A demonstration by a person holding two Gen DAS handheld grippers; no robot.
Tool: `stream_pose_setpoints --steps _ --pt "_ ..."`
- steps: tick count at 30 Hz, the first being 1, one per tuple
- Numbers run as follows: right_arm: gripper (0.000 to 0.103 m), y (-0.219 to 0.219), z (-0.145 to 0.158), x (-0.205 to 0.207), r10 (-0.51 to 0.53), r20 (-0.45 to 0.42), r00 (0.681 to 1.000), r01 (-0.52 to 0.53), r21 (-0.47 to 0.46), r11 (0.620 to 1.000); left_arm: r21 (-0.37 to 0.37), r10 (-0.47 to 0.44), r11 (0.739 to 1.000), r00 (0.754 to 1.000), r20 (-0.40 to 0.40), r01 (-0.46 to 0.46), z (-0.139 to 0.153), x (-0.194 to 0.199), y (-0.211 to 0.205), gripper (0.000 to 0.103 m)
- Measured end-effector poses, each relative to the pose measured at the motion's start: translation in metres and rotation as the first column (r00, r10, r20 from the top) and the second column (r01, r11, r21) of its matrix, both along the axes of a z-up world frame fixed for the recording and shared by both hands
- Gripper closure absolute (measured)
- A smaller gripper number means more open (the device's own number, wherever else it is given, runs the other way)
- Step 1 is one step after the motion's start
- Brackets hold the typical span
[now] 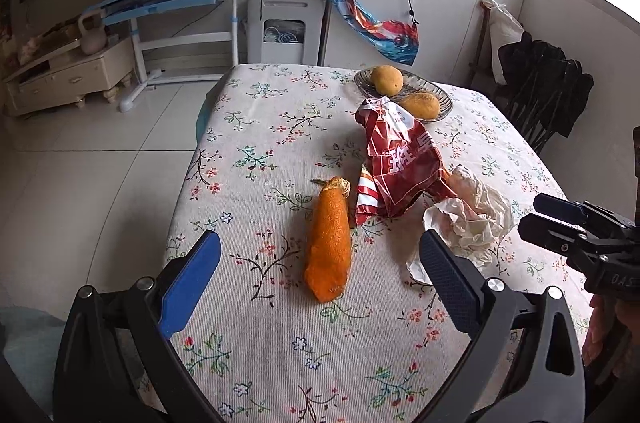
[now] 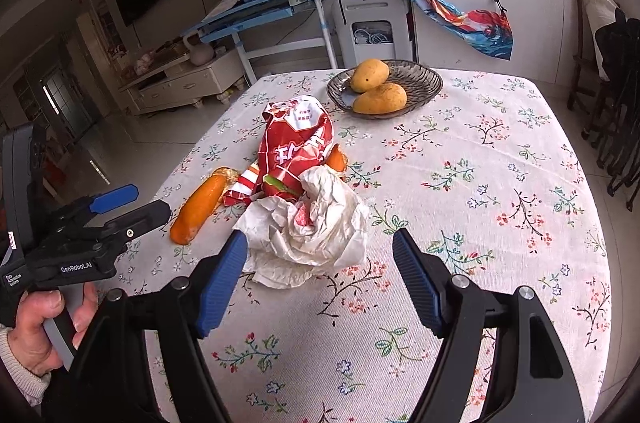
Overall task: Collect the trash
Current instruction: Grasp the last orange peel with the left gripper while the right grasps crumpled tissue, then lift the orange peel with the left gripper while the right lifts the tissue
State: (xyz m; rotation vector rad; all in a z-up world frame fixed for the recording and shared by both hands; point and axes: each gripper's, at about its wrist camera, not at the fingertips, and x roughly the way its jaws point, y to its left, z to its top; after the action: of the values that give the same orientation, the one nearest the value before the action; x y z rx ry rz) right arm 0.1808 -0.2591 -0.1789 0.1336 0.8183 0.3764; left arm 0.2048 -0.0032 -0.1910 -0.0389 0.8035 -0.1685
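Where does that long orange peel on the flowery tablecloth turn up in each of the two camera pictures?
Left wrist view: the orange peel lies near the middle, between the two open fingers.
Right wrist view: it lies at left of centre, beside the other gripper.
Shared landmark: the red wrapper, just beyond the peel in both.

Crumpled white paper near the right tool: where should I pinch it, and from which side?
Grip the crumpled white paper across its raised, bunched middle, coming from the near edge of the table with the right tool. The open jaws already flank it there. The far side touches the red snack wrapper, so avoid reaching past the wad.
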Motion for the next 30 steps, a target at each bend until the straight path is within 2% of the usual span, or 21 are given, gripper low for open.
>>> stream_pose_setpoints --steps 6,15,18,24,27,29,30 --pt "0.033 -0.001 -0.015 0.017 -0.021 -0.059 0.998 0.022 0.022 1.000 0.014 -0.014 1.000 0.999 -0.050 0.014 -0.014 0.025 -0.005 0.008" --pt "0.051 -0.002 -0.025 0.023 -0.017 -0.106 0.994 0.022 0.050 0.999 0.038 -0.052 0.998 0.994 -0.099 0.056 -0.025 0.043 -0.018 0.029" --pt "0.053 -0.002 -0.023 0.022 -0.013 -0.103 0.995 0.019 0.056 0.998 0.055 -0.050 0.997 0.994 -0.102 0.055 -0.026 0.041 -0.021 0.029" --pt "0.065 -0.006 -0.022 0.021 -0.009 -0.113 0.994 0.019 0.087 0.996 0.077 -0.050 0.995 0.993 -0.103 0.058 -0.027 0.041 -0.024 0.029" --pt "0.071 -0.009 -0.022 0.019 -0.009 -0.114 0.993 0.020 0.098 0.995 0.081 -0.059 0.994 0.992 -0.114 0.069 -0.029 0.042 -0.025 0.038" --pt "0.076 -0.010 -0.020 0.017 -0.008 -0.110 0.994 0.019 0.101 0.995 0.080 -0.067 0.994 0.990 -0.123 0.077 -0.030 0.042 -0.025 0.049" --pt "0.077 -0.010 -0.020 0.016 -0.007 -0.109 0.994 0.018 0.105 0.994 0.080 -0.069 0.994 0.990 -0.127 0.080 -0.031 0.043 -0.026 0.052"
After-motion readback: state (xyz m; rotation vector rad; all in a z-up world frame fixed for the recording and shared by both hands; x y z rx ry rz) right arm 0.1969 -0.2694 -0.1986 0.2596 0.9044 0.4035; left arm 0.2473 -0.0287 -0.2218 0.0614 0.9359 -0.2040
